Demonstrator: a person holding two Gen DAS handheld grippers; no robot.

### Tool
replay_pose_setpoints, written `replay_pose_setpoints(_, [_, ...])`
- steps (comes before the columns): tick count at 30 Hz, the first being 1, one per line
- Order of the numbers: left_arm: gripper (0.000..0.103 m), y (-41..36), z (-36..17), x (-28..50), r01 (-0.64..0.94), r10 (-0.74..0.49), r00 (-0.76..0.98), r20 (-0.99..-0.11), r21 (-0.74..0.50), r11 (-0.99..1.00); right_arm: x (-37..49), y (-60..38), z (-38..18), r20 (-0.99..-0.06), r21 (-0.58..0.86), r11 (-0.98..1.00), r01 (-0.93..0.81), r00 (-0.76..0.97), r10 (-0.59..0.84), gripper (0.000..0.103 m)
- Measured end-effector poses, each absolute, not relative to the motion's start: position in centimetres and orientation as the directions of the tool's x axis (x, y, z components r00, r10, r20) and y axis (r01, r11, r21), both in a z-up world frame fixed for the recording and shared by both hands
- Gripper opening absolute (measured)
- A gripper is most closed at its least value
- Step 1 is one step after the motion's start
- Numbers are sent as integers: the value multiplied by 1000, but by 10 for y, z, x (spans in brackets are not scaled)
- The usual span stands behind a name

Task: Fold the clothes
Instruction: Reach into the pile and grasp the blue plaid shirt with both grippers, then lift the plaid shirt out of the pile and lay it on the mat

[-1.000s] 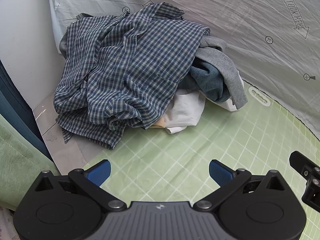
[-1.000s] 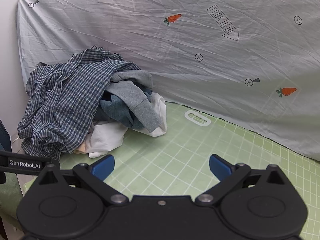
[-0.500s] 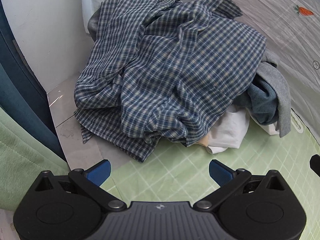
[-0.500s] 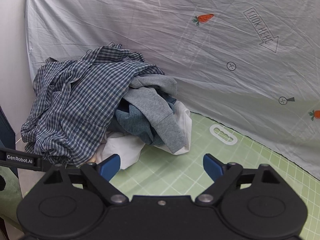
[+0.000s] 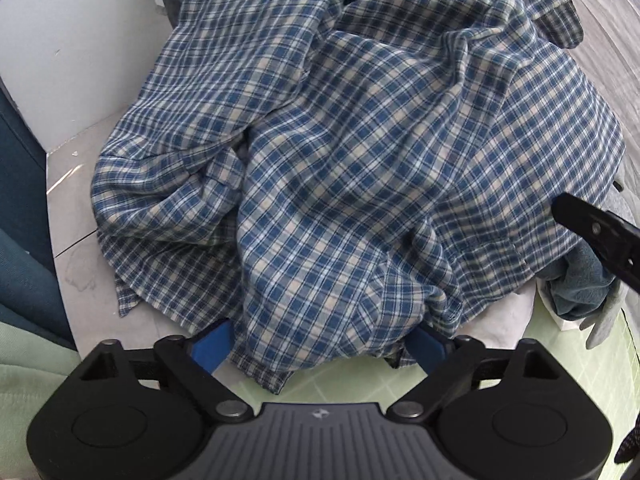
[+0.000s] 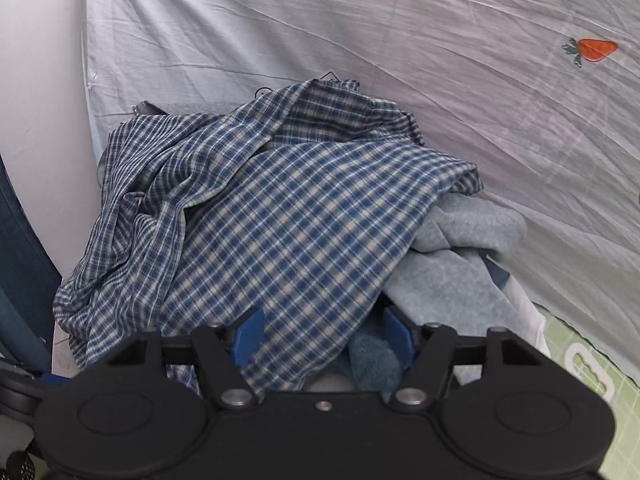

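Note:
A crumpled blue-and-cream plaid shirt (image 5: 360,168) lies on top of a pile of clothes; it also shows in the right wrist view (image 6: 280,216). My left gripper (image 5: 320,346) is open, its blue fingers straddling the shirt's near hem, which drapes between them. My right gripper (image 6: 322,334) is open, narrower than before, with the shirt's right edge and a grey-blue sweatshirt (image 6: 460,248) between its fingers. White cloth (image 5: 504,320) lies under the pile. The right gripper's black body (image 5: 600,236) shows at the right of the left wrist view.
A grey printed sheet (image 6: 400,40) hangs behind the pile. A green grid mat (image 5: 340,376) covers the table in front. A white wall (image 5: 72,40) and a dark teal curtain (image 5: 20,208) stand at the left. A white tag (image 6: 588,376) lies on the mat.
Both grippers have moved forward into the pile. The plaid shirt now lies between both pairs of fingers. The right gripper's fingers have come closer together.

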State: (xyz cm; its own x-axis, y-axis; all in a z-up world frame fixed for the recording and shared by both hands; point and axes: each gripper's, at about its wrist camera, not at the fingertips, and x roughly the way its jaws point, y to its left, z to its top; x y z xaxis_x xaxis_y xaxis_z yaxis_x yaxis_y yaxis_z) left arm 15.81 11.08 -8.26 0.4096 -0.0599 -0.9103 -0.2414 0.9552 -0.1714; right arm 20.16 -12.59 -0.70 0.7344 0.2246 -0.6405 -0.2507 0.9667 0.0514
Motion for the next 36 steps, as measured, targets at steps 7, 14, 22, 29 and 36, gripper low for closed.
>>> replay_pose_setpoints(7, [26, 98, -85, 161, -254, -88, 440, -893, -218, 942, 213, -126, -6, -619, 116, 961, -252, 738, 268, 8])
replay_pose_setpoints(14, [17, 80, -65, 133, -241, -72, 499, -864, -218, 946, 164, -134, 3, -527, 78, 961, -266, 807, 266, 1])
replay_pose_setpoints(22, [15, 40, -37, 71, -109, -114, 536, -837, -202, 973, 100, -163, 15, -460, 107, 983, -147, 869, 180, 1])
replay_pose_setpoints(29, [14, -33, -21, 2, 100, -263, 500, -825, -247, 964, 9, -246, 27, -436, 98, 994, 44, 900, 4, 1])
replay_pose_setpoints(36, [14, -151, -22, -78, 335, -410, 386, -826, -289, 897, -110, -366, 21, -496, 80, 954, 290, 842, -214, 1])
